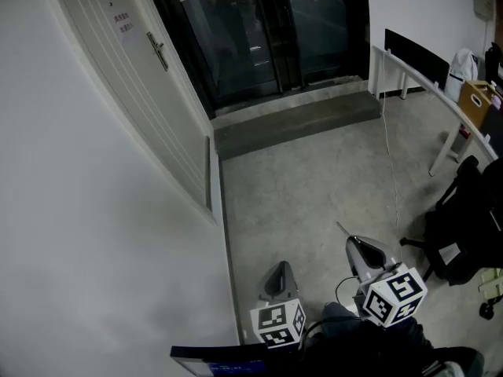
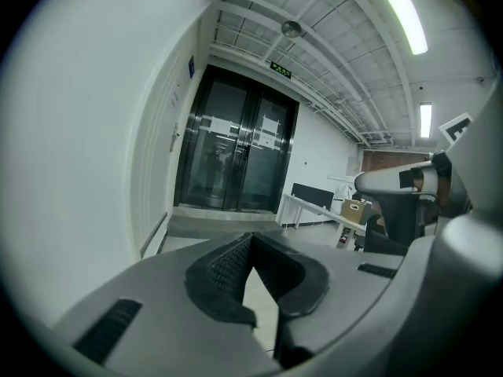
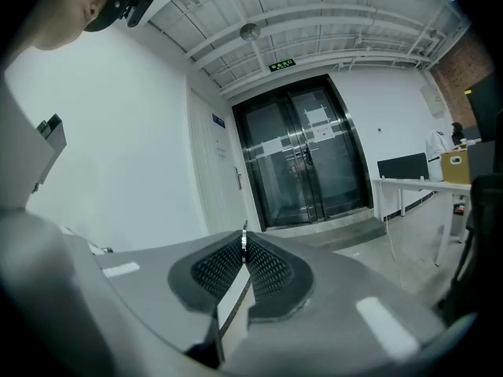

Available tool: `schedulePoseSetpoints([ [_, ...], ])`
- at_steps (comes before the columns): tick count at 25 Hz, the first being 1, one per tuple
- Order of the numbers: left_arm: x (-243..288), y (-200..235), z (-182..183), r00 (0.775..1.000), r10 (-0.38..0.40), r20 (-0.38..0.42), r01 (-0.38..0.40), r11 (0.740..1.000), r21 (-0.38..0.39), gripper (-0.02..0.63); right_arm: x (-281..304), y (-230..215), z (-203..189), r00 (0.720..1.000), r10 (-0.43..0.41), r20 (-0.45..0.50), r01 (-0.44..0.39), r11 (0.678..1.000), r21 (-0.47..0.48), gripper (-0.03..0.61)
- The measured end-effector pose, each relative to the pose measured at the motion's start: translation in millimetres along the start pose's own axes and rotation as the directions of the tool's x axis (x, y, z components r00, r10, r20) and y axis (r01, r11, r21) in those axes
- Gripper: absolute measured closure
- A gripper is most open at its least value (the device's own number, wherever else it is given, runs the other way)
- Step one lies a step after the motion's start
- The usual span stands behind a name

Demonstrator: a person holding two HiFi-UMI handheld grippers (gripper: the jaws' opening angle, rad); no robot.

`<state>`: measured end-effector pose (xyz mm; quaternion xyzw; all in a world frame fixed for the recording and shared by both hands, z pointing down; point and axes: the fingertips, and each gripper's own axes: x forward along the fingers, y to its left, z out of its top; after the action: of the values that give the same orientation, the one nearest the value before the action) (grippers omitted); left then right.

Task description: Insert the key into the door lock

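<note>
1. Head view, position: both tools are held low over the concrete floor [image 1: 314, 187]. The white door [image 1: 153, 108] and its handle [image 1: 158, 52] lie ahead at upper left, well apart from both tools.
2. Right hand-held gripper [image 3: 244, 246]: the jaws are pressed together on a thin metal key [image 3: 244, 232]. The key is seen edge-on, with its tip poking just past the pads and pointing down the corridor.
3. Left hand-held gripper [image 2: 251, 242]: the jaws meet at the tips with nothing between them. It is carried beside the right one.
4. Door lock: the keyhole is too small to make out in any view. It is judged to sit at or close to the handle.
5. Done, as far as shown: the key is clamped and its tip faces forward.
6. Left to do: closing on the door, lining the key tip up with the keyhole, and pushing it in. The task is judged to be at an early stage, with insertion not yet begun.
7. Not involved: the dark glass double doors [image 1: 251, 30] at the corridor end, and a white worktop [image 1: 416, 73] at the right.
</note>
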<state>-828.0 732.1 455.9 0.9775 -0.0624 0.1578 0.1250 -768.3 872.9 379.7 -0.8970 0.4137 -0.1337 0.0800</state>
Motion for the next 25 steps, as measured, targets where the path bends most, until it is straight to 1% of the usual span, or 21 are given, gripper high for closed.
schedulePoseSetpoints([
  [2,8.9,4.1,-0.7,1.000,-0.006,-0.001,0.006,1.000,-0.006,0.614,10.1,-3.2,0.9,1.000,-0.001,0.000,0.001,1.000,0.005,0.566],
  [5,25.5,16.0,3.1,1.000,0.014,0.008,-0.014,1.000,-0.017,0.612,31.7,-8.7,4.0,1.000,0.013,0.008,-0.013,1.000,-0.003,0.566],
  [9,65.8,38.3,10.8,0.999,0.048,0.010,-0.048,0.998,-0.027,0.612,82.5,-21.1,9.6,0.998,0.056,0.007,-0.056,0.998,-0.006,0.566],
  [11,89.6,47.9,20.1,0.998,0.061,0.004,-0.061,0.998,-0.026,0.612,110.6,-30.9,17.0,0.998,0.070,0.005,-0.070,0.997,-0.016,0.566],
  [14,129.6,59.3,43.7,0.997,0.078,0.016,-0.078,0.997,-0.010,0.612,150.2,-51.1,35.2,0.997,0.081,0.019,-0.080,0.996,-0.030,0.566],
  [16,162.2,61.8,63.0,0.997,0.077,0.024,-0.077,0.997,-0.015,0.613,176.4,-68.8,48.6,0.997,0.074,0.026,-0.073,0.997,-0.037,0.566],
  [18,198.3,54.1,85.9,0.998,0.045,0.035,-0.044,0.999,-0.012,0.612,201.5,-88.7,63.4,0.998,0.064,0.027,-0.063,0.997,-0.038,0.566],
  [20,232.1,44.2,108.8,0.999,0.009,0.044,-0.010,1.000,0.020,0.613,224.8,-107.2,78.7,0.998,0.062,0.029,-0.061,0.998,-0.032,0.566],
  [22,260.1,39.4,128.2,0.999,-0.004,0.048,0.001,0.999,0.051,0.613,245.5,-125.0,93.7,0.997,0.059,0.041,-0.059,0.998,-0.023,0.566],
  [25,295.1,36.0,146.9,0.999,-0.005,0.050,0.002,0.998,0.065,0.612,269.8,-152.7,110.6,0.997,0.048,0.066,-0.047,0.999,-0.008,0.566],
])
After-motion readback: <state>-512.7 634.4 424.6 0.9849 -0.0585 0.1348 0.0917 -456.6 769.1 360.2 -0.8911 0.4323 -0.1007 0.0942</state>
